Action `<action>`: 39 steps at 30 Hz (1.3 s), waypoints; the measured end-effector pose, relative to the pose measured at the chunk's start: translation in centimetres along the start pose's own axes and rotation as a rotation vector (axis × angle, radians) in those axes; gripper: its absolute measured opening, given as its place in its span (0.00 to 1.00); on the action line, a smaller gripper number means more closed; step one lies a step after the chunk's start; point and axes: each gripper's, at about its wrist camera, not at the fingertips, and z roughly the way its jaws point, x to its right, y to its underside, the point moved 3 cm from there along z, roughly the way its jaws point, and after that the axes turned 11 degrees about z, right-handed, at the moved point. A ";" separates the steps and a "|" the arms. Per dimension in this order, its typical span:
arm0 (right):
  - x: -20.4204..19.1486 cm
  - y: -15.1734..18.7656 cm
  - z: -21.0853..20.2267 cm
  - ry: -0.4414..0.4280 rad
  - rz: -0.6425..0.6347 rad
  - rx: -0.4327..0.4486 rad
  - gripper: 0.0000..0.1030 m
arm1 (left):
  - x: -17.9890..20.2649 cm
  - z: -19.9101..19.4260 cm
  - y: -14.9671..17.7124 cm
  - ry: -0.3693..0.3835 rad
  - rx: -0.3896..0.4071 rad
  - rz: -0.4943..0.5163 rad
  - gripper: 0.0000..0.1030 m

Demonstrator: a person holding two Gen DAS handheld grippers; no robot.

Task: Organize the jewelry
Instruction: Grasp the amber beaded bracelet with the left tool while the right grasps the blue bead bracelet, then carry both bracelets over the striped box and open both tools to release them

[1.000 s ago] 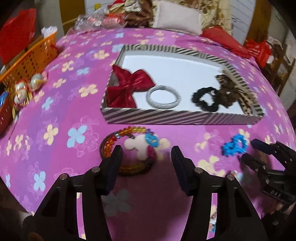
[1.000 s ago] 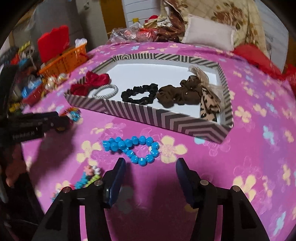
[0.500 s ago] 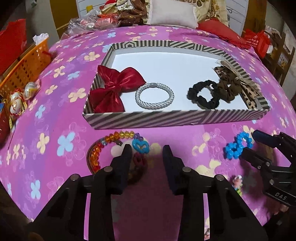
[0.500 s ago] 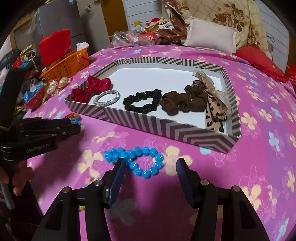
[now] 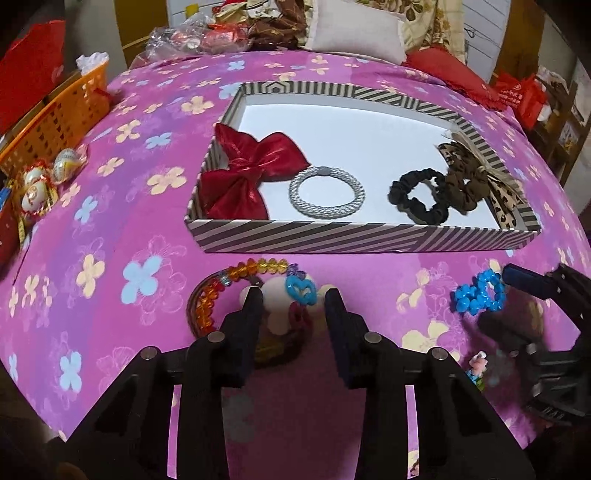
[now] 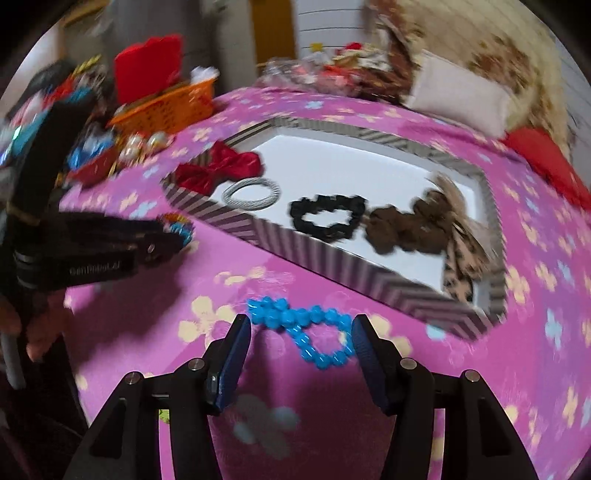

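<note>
A striped box (image 5: 365,239) on the pink floral cloth holds a red bow (image 5: 251,173), a silver ring (image 5: 327,191), a black scrunchie (image 5: 419,199) and a brown leopard bow (image 5: 476,173). An amber bead bracelet with charms (image 5: 236,280) lies in front of the box. My left gripper (image 5: 293,299) is open, its jaws either side of the blue heart charm (image 5: 300,290). A blue bead bracelet (image 6: 306,330) lies in a figure-eight between the jaws of my open right gripper (image 6: 301,332). The striped box (image 6: 369,275) also shows in the right wrist view.
An orange basket (image 5: 55,122) and wrapped ornaments (image 5: 44,177) stand at the left edge. Pillows and clutter (image 5: 354,33) lie behind the box. A small colourful trinket (image 5: 478,369) lies near the right gripper.
The left gripper has opened wider around the charm bracelet. The right gripper has moved forward, so the blue bracelet now lies between its jaws; its view is blurred by motion.
</note>
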 end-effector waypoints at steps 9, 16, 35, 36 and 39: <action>-0.2 -0.6 1.3 0.040 -0.092 0.014 0.22 | 0.3 0.3 -0.5 -0.004 0.014 0.048 0.12; 2.1 0.1 -0.9 -0.032 0.101 0.036 0.10 | -1.2 -0.6 0.1 0.086 0.032 -0.041 0.04; 2.2 0.4 -7.0 -0.168 0.265 0.147 0.09 | -4.3 -7.4 -0.5 0.246 0.126 -0.191 0.03; 2.1 0.2 -7.3 -0.170 0.263 0.152 0.09 | -4.3 -7.8 -0.6 0.246 0.133 -0.190 0.03; 1.7 -0.3 -7.9 -0.171 0.254 0.165 0.09 | -4.4 -9.0 -1.2 0.234 0.154 -0.178 0.03</action>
